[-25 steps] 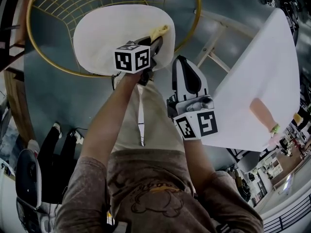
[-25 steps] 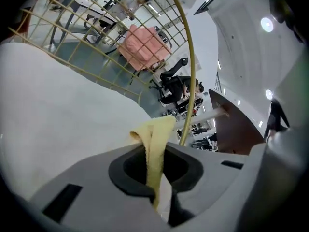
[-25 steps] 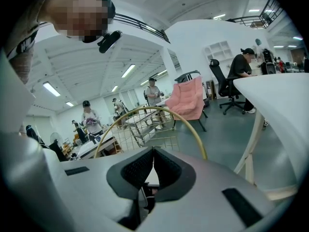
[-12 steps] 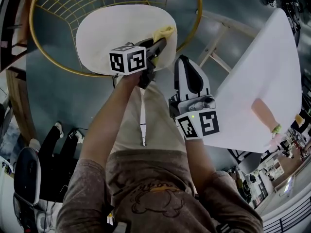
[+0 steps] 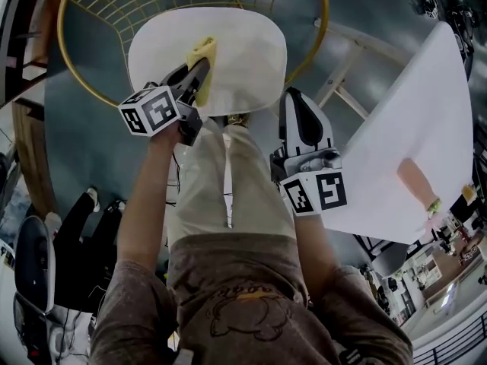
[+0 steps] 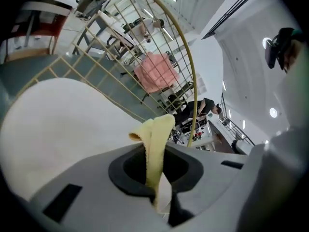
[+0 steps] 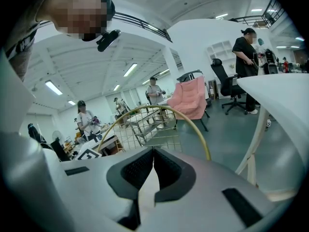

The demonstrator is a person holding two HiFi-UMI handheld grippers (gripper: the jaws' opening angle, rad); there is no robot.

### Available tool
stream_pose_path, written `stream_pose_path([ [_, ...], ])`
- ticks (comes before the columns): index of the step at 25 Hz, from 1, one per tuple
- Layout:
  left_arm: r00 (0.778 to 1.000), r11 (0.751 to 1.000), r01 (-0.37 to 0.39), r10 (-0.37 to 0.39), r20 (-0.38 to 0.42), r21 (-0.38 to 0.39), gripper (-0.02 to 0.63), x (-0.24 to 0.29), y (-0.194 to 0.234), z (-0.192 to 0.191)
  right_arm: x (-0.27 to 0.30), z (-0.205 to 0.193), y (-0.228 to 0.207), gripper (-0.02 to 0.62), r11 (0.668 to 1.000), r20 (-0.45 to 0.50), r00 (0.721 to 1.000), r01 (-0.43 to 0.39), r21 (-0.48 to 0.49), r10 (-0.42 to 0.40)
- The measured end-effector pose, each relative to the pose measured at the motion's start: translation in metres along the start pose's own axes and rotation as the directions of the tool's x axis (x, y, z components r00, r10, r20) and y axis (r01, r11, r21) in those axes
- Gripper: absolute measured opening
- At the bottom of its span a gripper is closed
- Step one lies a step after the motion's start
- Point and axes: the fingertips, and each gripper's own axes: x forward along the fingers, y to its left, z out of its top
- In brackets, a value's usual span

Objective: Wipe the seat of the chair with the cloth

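The chair has a white seat [image 5: 243,44] inside a gold wire frame [image 5: 91,90]. My left gripper [image 5: 199,73] is shut on a yellow cloth [image 5: 202,52] and holds it on the left middle of the seat. In the left gripper view the cloth [image 6: 155,139] stands up folded between the jaws, with the seat [image 6: 58,120] below and the wire back [image 6: 188,71] behind. My right gripper [image 5: 295,97] hovers shut and empty off the seat's right front edge. Its own view shows the jaws closed [image 7: 153,166], nothing between them, and the gold frame [image 7: 159,109] ahead.
A white table [image 5: 426,128] with pale legs [image 5: 342,74] stands close on the right of the chair. The person's beige trousers [image 5: 221,181] are just before the seat. A black office chair [image 5: 34,272] is at lower left. Several people and a pink chair [image 7: 190,98] are farther off.
My left gripper has swept the cloth leftward across the seat, from its right front edge to the left middle. The right gripper has stayed about where it was.
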Motion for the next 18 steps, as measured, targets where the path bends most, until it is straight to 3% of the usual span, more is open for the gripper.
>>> stream_pose_path([
  [6,0.989,0.994,-0.113,0.113,0.092,-0.003,0.044,-0.071,0.044,0.025,0.003,-0.001,-0.001,0.028,1.0,-0.013,1.0,-0.007,-0.014,0.006],
  [13,0.953,0.975,-0.221,0.214,0.215,0.01,0.044,-0.15,0.077,0.06,0.004,-0.002,-0.002,0.028,1.0,-0.026,1.0,-0.004,-0.029,0.004],
  [18,0.94,0.965,-0.262,0.255,0.227,0.001,0.044,-0.183,0.094,0.065,0.006,-0.003,-0.001,0.028,0.999,-0.03,1.0,-0.005,-0.035,0.004],
])
